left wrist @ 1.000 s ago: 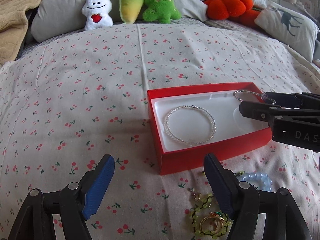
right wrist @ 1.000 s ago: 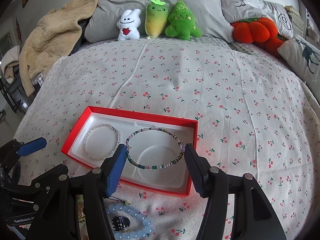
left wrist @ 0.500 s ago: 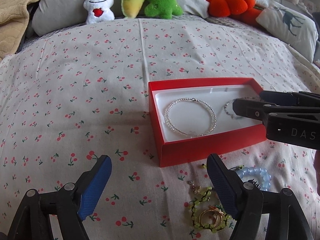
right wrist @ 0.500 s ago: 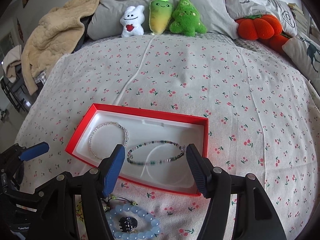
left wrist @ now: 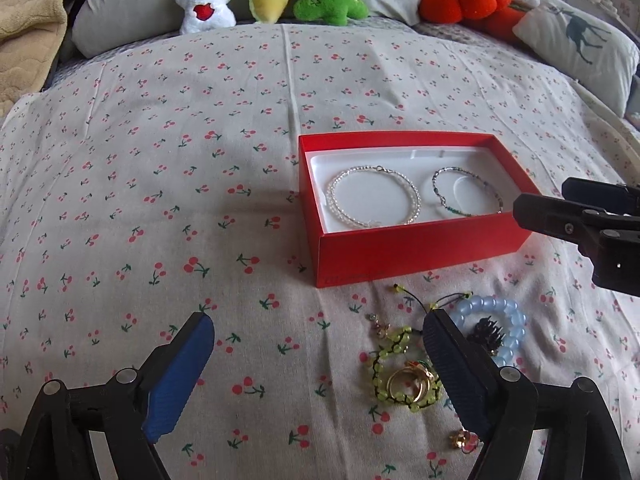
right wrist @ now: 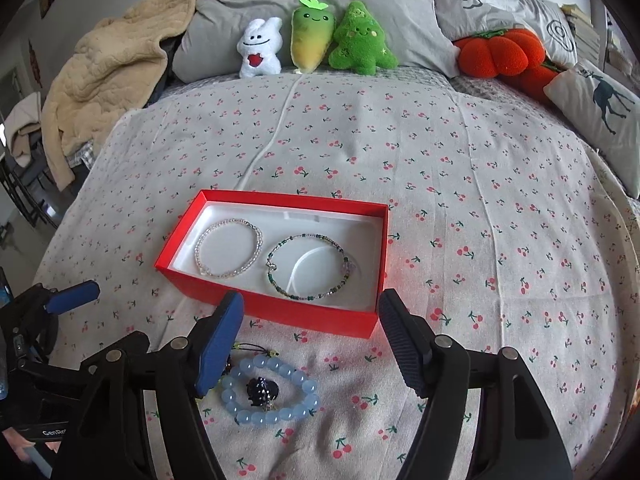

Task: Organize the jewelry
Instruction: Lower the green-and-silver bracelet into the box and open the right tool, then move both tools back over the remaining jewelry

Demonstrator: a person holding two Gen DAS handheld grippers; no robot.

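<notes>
A red box [left wrist: 416, 240] [right wrist: 280, 314] with a white liner lies on the cherry-print bedspread. In it lie a clear beaded bracelet [left wrist: 374, 200] [right wrist: 228, 252] and a green beaded bracelet [left wrist: 466, 196] [right wrist: 310, 266]. In front of the box lie a light blue bead bracelet [right wrist: 270, 390] [left wrist: 504, 320], a dark charm [right wrist: 262, 390], a yellow-green bracelet with gold rings [left wrist: 404, 380] and a small gold earring [left wrist: 462, 438]. My left gripper [left wrist: 320, 364] is open and empty, low in front of the box. My right gripper [right wrist: 310, 340] is open and empty, just in front of the box above the blue bracelet.
Plush toys [right wrist: 316, 40], an orange pumpkin cushion [right wrist: 500, 54], grey pillows [right wrist: 500, 4] and a beige blanket [right wrist: 108, 80] line the head of the bed. A deer-print pillow [right wrist: 600, 104] lies at the right edge.
My right gripper let go of the green beaded bracelet, which now lies flat in the box, and drew back toward me. My left gripper also pulled back a little.
</notes>
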